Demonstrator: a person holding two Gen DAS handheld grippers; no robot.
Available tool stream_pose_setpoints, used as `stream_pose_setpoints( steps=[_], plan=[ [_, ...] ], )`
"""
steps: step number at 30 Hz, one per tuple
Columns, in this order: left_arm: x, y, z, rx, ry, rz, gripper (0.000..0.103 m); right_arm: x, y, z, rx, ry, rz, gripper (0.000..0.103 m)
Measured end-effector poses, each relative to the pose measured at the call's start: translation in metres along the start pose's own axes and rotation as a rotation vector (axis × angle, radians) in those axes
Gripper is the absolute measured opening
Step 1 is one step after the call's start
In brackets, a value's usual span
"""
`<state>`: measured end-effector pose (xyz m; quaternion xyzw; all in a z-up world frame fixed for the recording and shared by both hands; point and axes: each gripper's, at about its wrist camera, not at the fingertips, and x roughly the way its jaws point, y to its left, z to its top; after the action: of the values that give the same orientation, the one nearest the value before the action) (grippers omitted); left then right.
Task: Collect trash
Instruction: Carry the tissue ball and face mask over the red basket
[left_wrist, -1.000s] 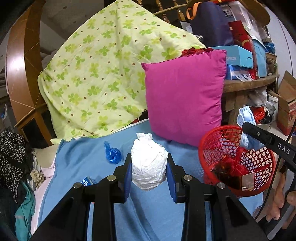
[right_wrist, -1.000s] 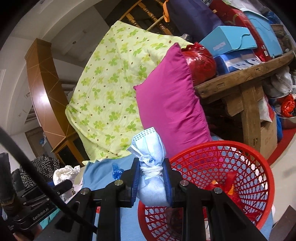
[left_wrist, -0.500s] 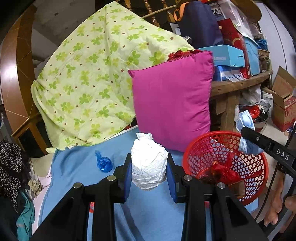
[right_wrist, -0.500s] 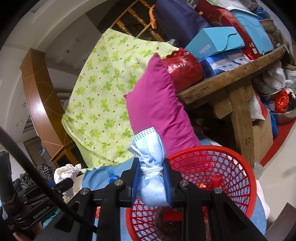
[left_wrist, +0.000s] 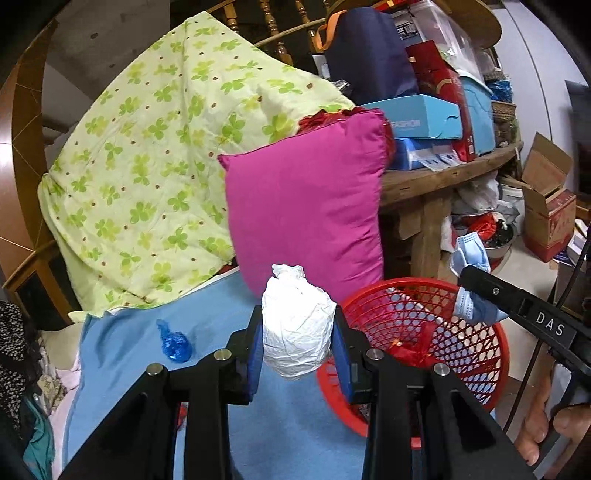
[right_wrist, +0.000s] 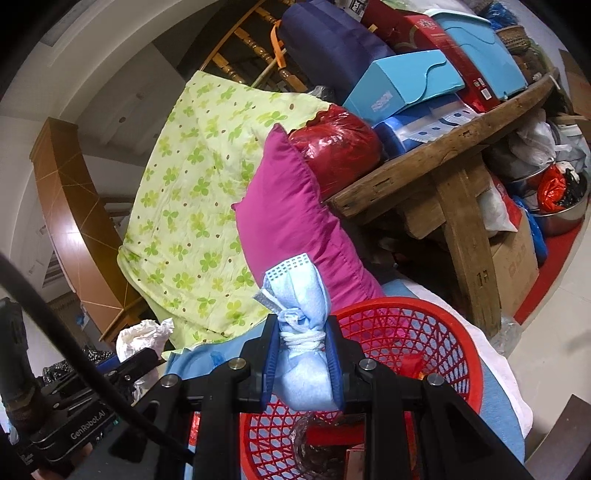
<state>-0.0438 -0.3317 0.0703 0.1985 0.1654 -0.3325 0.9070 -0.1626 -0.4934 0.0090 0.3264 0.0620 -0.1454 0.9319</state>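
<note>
My left gripper is shut on a crumpled white paper ball, held above the blue sheet just left of the red mesh basket. My right gripper is shut on a bundled blue face mask, held over the near rim of the red mesh basket. The left wrist view shows that mask above the basket's right side. The basket holds red wrappers and other scraps. A small blue wrapper lies on the sheet at the left.
A magenta pillow leans behind the basket against a green clover quilt. A wooden table stacked with boxes stands at the right, with cartons and a metal bowl below. Clothes pile at the left edge. A person's fingers hold the right gripper.
Both grippers have moved to the right with their loads. In the left view the basket has slid closer to the white ball; the right gripper has rolled a little over the basket.
</note>
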Motion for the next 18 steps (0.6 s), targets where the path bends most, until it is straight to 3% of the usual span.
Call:
stream_pose_setpoints(
  steps=[9,18],
  plan=[
    [0.016,-0.010,0.001,-0.005,0.014,-0.053,0.035,-0.004,-0.009,0.004,0.038,-0.014,-0.006,0.026],
    [0.028,-0.018,-0.002,-0.016,0.010,-0.164,0.036,-0.004,-0.015,0.006,0.068,-0.015,-0.018,0.026]
  ],
)
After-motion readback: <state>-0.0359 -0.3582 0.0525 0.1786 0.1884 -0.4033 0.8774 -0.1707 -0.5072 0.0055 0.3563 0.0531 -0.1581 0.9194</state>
